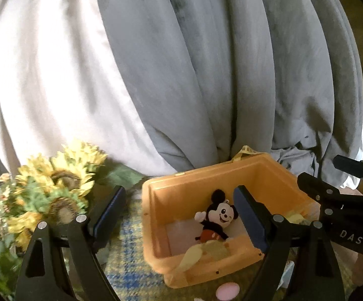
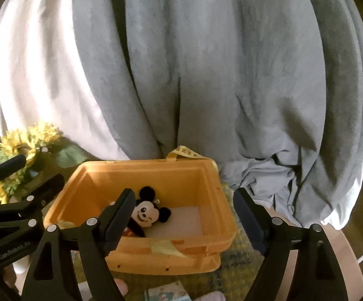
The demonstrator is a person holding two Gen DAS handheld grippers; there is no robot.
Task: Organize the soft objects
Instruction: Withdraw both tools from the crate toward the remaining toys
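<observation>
Fingers spread on both tools, nothing pinched.

Your left gripper point(image 1: 179, 215) and right gripper point(image 2: 184, 218) both stand wide apart with only air between the pads, in front of the orange plastic storage box point(image 2: 206, 173). The small black-and-red plush mouse toy point(image 2: 146, 212) already lies inside it, beside a pale yellow soft cloth piece point(image 1: 201, 253) draped over the near wall. I think the drop is finished; lift clear of the rim, then go for the pink soft item point(image 1: 228, 291) on the checked cloth.
</observation>
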